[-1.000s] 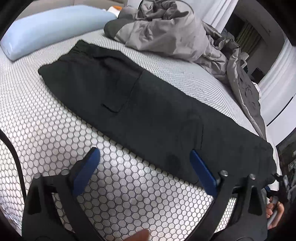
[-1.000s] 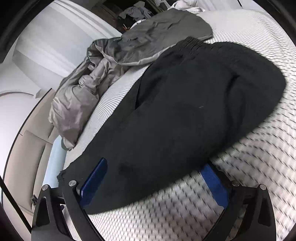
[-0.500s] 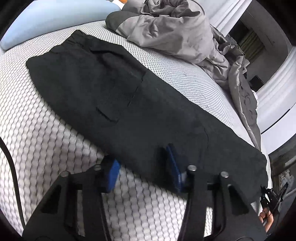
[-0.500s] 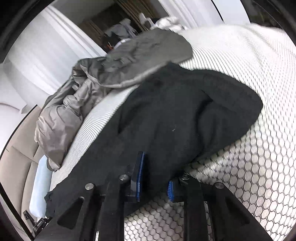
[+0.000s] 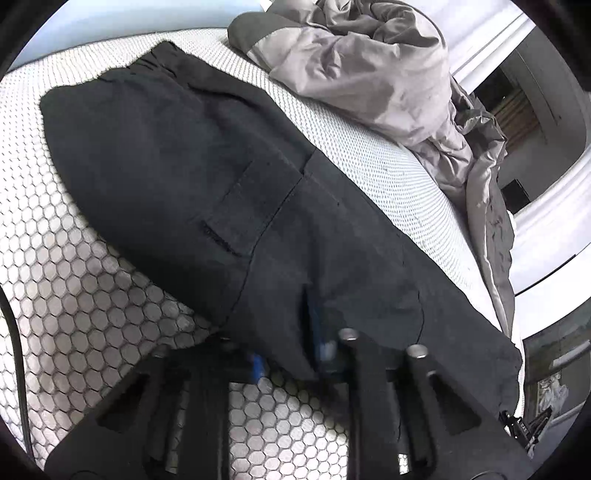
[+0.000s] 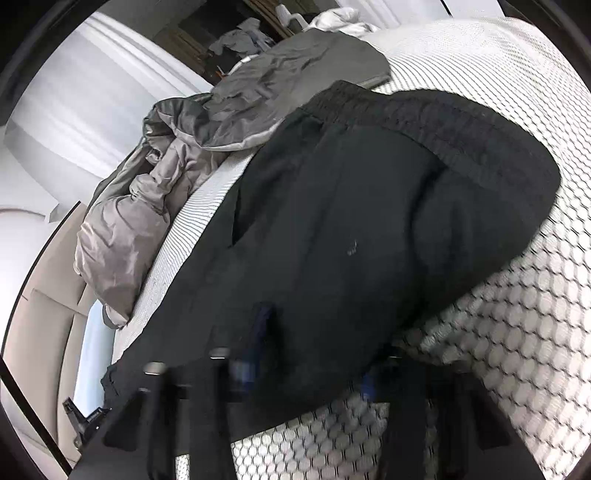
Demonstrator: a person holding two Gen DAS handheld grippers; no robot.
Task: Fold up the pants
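A: Where are the pants (image 5: 207, 177) right now?

B: Lying lengthwise on the bed (image 5: 92, 291), on the cover with the honeycomb print. They look doubled, one leg over the other. In the left wrist view the waistband is at the far upper left and the leg end runs off to the lower right, near the edge of the mattress.

A: And the left tool (image 5: 291, 354)?

B: Clamped on the near edge of the pants, about midway along the leg. Black cloth lies between its blue pads, and the fabric is bunched into a small ridge right at the grip (the pads themselves are mostly buried in it).

A: The right tool (image 6: 310, 373)?

B: The same, closed on the near edge of the pants (image 6: 351, 236). From that camera the elastic waistband sits at the upper right, and the cloth humps up from the grip. One blue pad shows on the left of the fold; only a sliver of the other shows on the right.

A: Anything else on the bed?

B: A crumpled gray jacket (image 5: 354, 62) beyond the pants, on the far side of the mattress, touching the waistband end in the right wrist view (image 6: 229, 114). A pale blue pillow (image 5: 110, 22) lies past the waistband, at the top left of the left wrist view.
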